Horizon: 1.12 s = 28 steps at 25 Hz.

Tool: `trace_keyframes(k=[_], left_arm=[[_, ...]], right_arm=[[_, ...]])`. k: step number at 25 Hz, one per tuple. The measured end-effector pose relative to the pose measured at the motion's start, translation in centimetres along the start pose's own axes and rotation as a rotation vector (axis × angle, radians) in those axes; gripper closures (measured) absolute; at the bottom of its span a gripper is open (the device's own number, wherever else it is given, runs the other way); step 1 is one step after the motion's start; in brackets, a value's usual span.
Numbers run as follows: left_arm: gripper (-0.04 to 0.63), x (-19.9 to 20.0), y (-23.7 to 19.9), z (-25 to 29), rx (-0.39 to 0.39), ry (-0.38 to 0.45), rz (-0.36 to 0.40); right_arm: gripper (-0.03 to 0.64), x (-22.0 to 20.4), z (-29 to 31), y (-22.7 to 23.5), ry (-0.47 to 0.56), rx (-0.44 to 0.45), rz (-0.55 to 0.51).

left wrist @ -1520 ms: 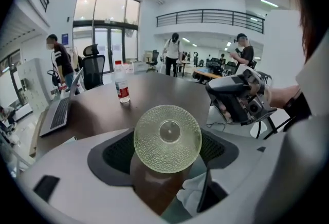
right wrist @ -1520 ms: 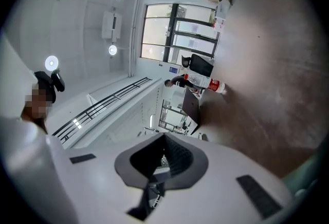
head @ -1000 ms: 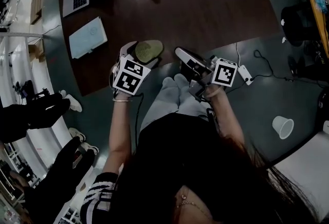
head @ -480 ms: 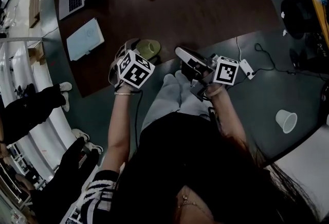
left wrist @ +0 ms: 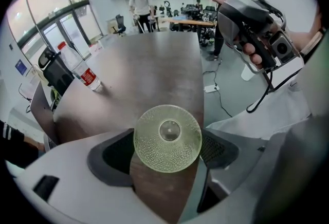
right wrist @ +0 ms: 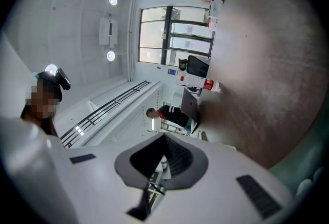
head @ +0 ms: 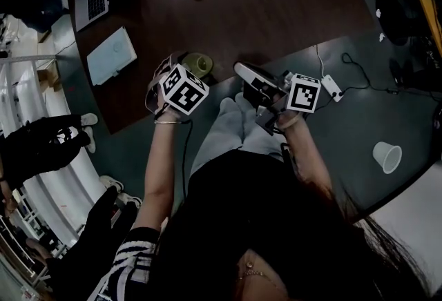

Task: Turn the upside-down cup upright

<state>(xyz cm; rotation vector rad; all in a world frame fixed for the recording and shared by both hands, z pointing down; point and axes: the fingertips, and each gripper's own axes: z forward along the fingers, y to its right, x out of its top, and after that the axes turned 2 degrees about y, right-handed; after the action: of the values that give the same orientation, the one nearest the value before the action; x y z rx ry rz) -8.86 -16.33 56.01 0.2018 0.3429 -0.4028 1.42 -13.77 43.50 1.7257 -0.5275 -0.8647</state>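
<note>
**Left claw and cup.** The cup stands upside down on the dark brown desk, close to the near edge where the person stands, with its round base facing up. It is pale green and translucent, and small bumps cover its whole surface. It looks rigid and light, and it is probably glass or hard plastic, so it is best treated as breakable. The pebbled wall should keep the pads from slipping. The side wall just below the base looks like the best place to take hold, with one pad on each opposite flank, so the cup can be rolled over without pinching the rim.

The left claw points steeply down over the cup. Its jaws are spread wide, one dark pad on each side of the cup. The cup sits between the pads, but they show no firm squeeze on it.

**Right claw.** The right claw is held off the desk's near edge, above the person's lap and well away from the cup. It points roughly level. Its jaws are pressed fully together with nothing between them, and it touches nothing.
</note>
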Motion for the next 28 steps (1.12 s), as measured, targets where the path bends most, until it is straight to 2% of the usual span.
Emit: trace_keyframes(k=[18,28], left_arm=[[0.204,0.9,-0.5,0.9,-0.010,0.055,0.027],[0.204,0.7,-1.1,1.1,-0.021,0.056,0.044]], right_arm=[[0.600,0.3,-0.2,0.0,0.022,-0.008,-0.013],[0.600,0.5,-0.6,-0.2,0.043,-0.013,-0.012]])
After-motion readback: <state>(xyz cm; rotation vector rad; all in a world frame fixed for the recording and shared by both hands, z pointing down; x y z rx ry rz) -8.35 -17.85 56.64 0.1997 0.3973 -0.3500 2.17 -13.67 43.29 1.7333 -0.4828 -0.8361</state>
